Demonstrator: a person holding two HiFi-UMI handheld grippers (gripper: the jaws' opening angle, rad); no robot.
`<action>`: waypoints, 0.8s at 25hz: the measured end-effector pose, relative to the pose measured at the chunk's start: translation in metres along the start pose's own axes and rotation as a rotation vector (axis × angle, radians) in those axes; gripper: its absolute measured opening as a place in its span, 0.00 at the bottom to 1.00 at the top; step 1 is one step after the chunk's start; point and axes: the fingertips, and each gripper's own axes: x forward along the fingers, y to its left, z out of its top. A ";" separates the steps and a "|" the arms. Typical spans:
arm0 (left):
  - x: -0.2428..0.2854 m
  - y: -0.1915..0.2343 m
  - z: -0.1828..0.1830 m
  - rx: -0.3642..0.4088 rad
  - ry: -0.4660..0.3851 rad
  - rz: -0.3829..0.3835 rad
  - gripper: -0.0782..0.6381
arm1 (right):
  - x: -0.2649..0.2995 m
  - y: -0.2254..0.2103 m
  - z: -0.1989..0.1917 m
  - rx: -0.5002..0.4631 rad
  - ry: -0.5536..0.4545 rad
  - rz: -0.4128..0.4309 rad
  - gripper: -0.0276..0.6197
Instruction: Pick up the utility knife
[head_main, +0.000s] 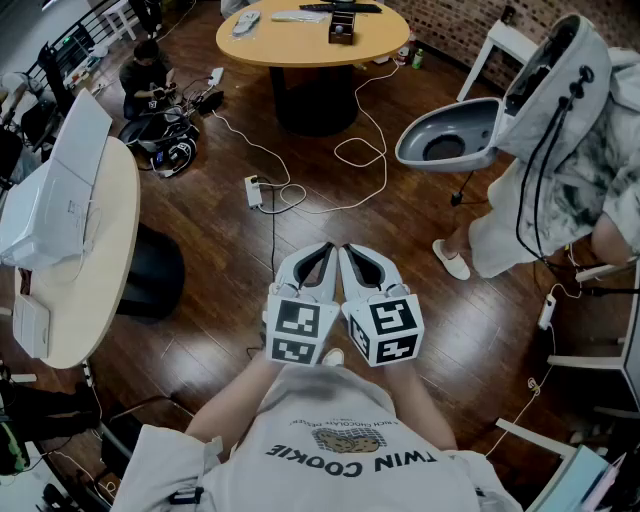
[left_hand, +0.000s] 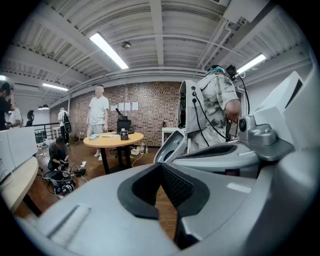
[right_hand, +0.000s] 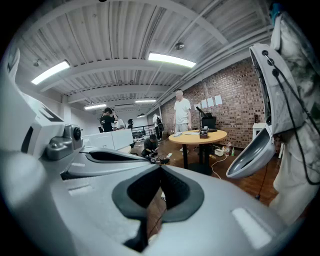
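No utility knife shows in any view. My two grippers are held side by side in front of the person's chest, above the wooden floor, both pointing forward. The left gripper (head_main: 322, 250) (left_hand: 161, 165) has its jaws closed tip to tip with nothing between them. The right gripper (head_main: 348, 250) (right_hand: 160, 167) looks the same: shut and empty. Each one appears at the edge of the other's view, the right gripper's body (left_hand: 225, 155) in the left gripper view and the left gripper's body (right_hand: 105, 157) in the right gripper view.
A round wooden table (head_main: 312, 35) with small items stands ahead. A white curved table (head_main: 100, 270) carries a white box (head_main: 55, 190) at left. A second person (head_main: 560, 150) with a grey gripper (head_main: 450, 135) stands at right. A power strip (head_main: 254, 190) and cables lie on the floor.
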 end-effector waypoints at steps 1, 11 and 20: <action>0.007 0.005 0.002 -0.002 -0.001 -0.001 0.12 | 0.007 -0.004 0.002 -0.001 0.001 -0.001 0.04; 0.072 0.077 0.019 -0.013 -0.009 -0.032 0.12 | 0.098 -0.029 0.033 -0.014 0.021 -0.026 0.04; 0.119 0.152 0.040 -0.028 -0.015 -0.085 0.12 | 0.181 -0.037 0.068 -0.021 0.045 -0.072 0.04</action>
